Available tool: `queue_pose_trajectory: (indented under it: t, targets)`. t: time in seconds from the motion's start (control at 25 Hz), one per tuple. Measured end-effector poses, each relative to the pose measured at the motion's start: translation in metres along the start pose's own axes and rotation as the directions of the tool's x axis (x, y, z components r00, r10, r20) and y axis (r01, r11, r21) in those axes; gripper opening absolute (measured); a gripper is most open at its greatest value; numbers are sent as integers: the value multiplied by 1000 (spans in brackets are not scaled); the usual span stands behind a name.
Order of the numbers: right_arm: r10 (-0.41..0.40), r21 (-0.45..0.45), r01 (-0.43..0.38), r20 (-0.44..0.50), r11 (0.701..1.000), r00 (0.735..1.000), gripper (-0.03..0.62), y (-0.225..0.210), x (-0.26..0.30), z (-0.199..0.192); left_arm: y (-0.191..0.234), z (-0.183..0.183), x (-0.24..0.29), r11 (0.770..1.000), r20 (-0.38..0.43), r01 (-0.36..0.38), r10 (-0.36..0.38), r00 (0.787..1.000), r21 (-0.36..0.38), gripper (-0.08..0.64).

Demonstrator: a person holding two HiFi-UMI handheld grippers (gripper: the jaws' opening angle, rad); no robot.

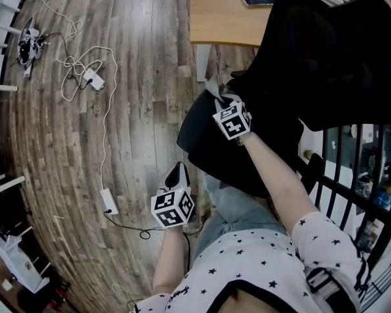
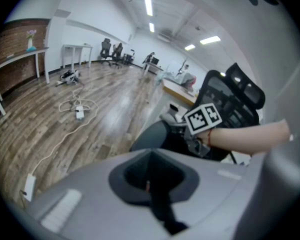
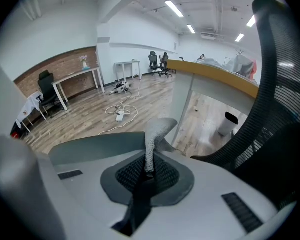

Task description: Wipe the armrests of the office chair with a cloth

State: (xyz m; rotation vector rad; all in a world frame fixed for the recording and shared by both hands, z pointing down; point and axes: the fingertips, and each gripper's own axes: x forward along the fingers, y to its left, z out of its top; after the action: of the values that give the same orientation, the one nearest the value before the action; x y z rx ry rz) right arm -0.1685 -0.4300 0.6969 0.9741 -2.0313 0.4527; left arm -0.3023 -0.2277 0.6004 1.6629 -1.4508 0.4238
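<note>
Your right gripper (image 3: 149,173) had its jaws pinched on a grey cloth (image 3: 158,130). The cloth's free end stood up and folded over above the tips. In the head view that gripper (image 1: 225,103) sat over the near edge of the black office chair (image 1: 326,57), close below the wooden desk (image 1: 228,18). Whether the cloth (image 1: 216,91) touched an armrest could not be told. Your left gripper (image 2: 150,184) had its jaws pressed together on nothing (held low beside your leg, apart from the chair). It was above the plank floor (image 1: 137,44), where a tangle of white cables (image 1: 93,79) lay well off to the left.
</note>
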Motion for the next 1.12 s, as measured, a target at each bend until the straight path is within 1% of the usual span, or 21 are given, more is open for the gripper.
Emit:
queue_pose_trajectory:
  t: [0.44,0.64,1.12]
  targets:
    - [27,-18,-27,-5,999,1000,28,24,-5,-4,3,-7,-10,1000,11,-6,7,1000,-10,5]
    - [58,-42,-58,-12,997,998,28,42,-7,-8,2,-11,-15,1000,18,-9,10,1000,-13,5]
    - [94,-78,-95,-26,992,995,28,77,-16,-17,5,-27,-36,1000,30,-14,15,999,-25,5]
